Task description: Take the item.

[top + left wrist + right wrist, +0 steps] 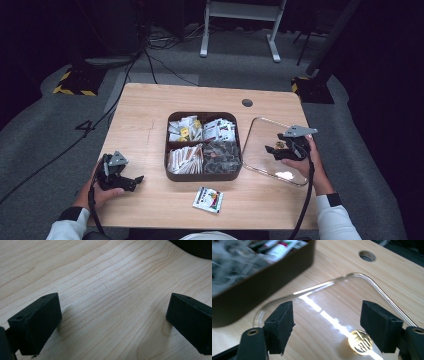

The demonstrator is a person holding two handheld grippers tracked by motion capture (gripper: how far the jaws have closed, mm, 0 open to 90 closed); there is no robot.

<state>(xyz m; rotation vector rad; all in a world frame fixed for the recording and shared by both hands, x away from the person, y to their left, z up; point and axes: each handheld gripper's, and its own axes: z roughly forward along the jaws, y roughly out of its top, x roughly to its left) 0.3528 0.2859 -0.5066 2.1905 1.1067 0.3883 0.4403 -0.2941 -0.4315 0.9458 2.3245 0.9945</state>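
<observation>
Here the clear lid (342,312) lies flat on the desk (150,115), just to the right of the brown box (203,176). The right gripper (327,326) hangs over the lid with its fingers (280,323) wide apart, and nothing is between them. The round knob (360,342) on the lid sits near one finger. The box is open, and its four parts are full of small packets. One more packet (208,199) lies on the desk in front of the box. The left gripper (112,322) rests low over bare wood, fingers wide and empty. I think the lid is not picked up yet, so closing the box is left to do
</observation>
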